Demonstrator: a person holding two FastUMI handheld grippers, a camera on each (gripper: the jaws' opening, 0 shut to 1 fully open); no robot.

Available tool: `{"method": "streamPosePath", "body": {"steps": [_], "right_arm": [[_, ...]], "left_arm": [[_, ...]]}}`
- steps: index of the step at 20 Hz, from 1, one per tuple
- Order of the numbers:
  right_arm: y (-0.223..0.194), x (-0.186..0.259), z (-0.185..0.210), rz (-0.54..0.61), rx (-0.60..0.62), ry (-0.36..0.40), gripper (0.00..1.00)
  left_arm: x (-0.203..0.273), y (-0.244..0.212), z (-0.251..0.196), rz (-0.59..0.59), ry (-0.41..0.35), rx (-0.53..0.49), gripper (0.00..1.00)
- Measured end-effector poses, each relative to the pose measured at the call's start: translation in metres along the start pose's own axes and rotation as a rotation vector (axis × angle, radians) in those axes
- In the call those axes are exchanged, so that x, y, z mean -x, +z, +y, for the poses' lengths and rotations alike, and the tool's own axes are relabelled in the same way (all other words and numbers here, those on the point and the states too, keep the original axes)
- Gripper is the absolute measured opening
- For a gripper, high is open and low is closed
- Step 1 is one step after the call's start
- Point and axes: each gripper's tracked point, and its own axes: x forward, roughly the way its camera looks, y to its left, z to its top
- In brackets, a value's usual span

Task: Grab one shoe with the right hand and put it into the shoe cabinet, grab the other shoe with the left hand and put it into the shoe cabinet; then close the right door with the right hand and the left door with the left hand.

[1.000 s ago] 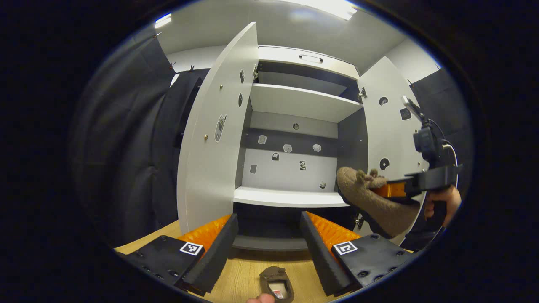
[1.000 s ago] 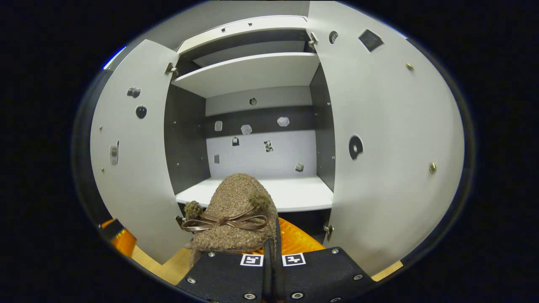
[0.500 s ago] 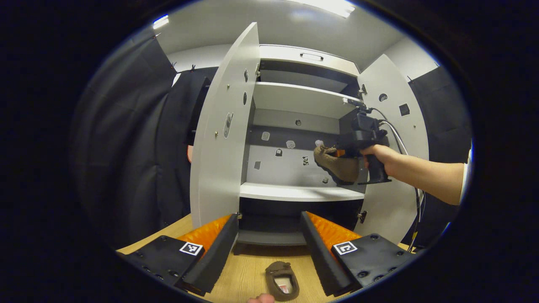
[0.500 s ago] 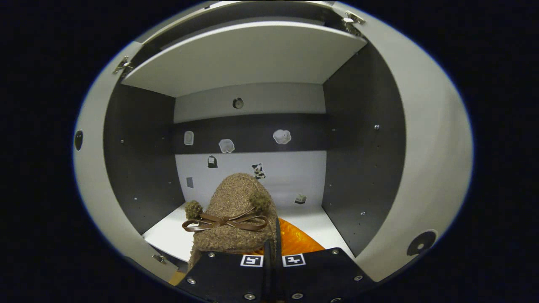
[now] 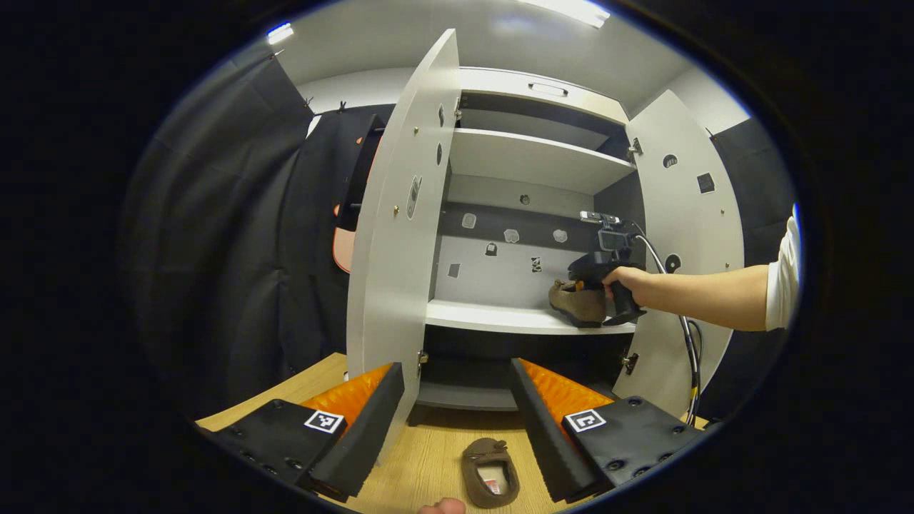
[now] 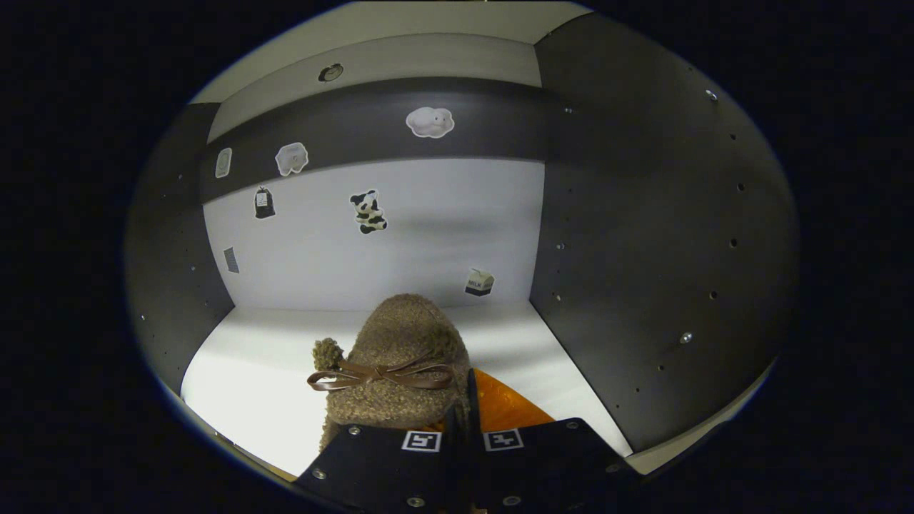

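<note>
In the right gripper view my right gripper (image 6: 463, 403) is shut on the heel edge of a brown fuzzy shoe (image 6: 400, 350) with a leather bow. It holds the shoe inside the cabinet, low over the white shelf (image 6: 264, 371). The left gripper view shows that shoe (image 5: 575, 301) at shelf level on the right side, with the right gripper (image 5: 598, 271) and the hand behind it. Whether the sole touches the shelf I cannot tell. My left gripper (image 5: 457, 417) hangs open over the wooden floor. The other brown shoe (image 5: 490, 472) lies between its fingers, lower down.
Both cabinet doors stand open: the left door (image 5: 400, 228) swings out towards me and the right door (image 5: 685, 235) is behind the person's arm (image 5: 707, 296). The dark side wall (image 6: 643, 235) is close on the right of the held shoe. An upper shelf (image 5: 528, 157) sits above.
The right gripper has carried the shoe deeper into the cabinet and down to shelf level. The left gripper view has drifted slightly, with the floor shoe a little more to the right.
</note>
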Motion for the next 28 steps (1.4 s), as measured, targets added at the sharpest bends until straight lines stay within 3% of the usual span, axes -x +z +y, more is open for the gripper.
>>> {"method": "streamPosePath", "body": {"steps": [1, 2, 4, 5, 6, 7, 9, 11, 19, 21, 25, 28], "right_arm": [[-0.002, -0.002, 0.0, 0.014, -0.014, 0.005, 0.14], [-0.005, -0.002, -0.001, 0.027, -0.027, 0.008, 0.11], [-0.009, -0.001, -0.003, 0.048, -0.031, 0.015, 0.17], [-0.008, 0.001, -0.005, 0.049, -0.025, 0.015, 0.34], [-0.007, 0.007, -0.006, 0.046, -0.014, 0.02, 0.35], [-0.004, 0.013, -0.006, 0.033, -0.002, 0.032, 0.51], [0.004, 0.029, -0.005, 0.002, 0.016, 0.051, 0.69], [0.007, 0.045, -0.003, -0.016, 0.039, 0.072, 0.75], [0.045, 0.151, 0.012, -0.241, 0.048, 0.172, 0.92], [0.046, 0.184, 0.014, -0.299, 0.039, 0.206, 0.92], [0.026, 0.243, 0.008, -0.387, 0.035, 0.258, 0.92], [0.002, 0.274, -0.011, -0.444, 0.046, 0.221, 0.92]], "left_arm": [[-0.001, -0.002, 0.003, 0.003, 0.009, -0.004, 0.99], [-0.002, -0.002, 0.006, 0.003, 0.018, -0.01, 0.96], [-0.005, -0.001, 0.01, -0.001, 0.028, -0.015, 0.96], [-0.006, 0.0, 0.012, -0.003, 0.031, -0.016, 0.96], [-0.006, -0.001, 0.013, -0.003, 0.033, -0.016, 0.97], [-0.006, -0.002, 0.015, -0.003, 0.038, -0.018, 0.96], [-0.008, -0.003, 0.016, -0.004, 0.043, -0.014, 0.97], [-0.01, -0.004, 0.015, -0.005, 0.041, -0.005, 0.97], [-0.014, 0.002, 0.006, -0.019, 0.014, -0.003, 0.97], [-0.015, 0.001, 0.002, -0.015, 0.002, -0.002, 0.97], [-0.016, 0.0, -0.01, -0.009, -0.027, -0.003, 0.97], [-0.016, -0.002, -0.019, -0.004, -0.045, -0.006, 0.97]]}}
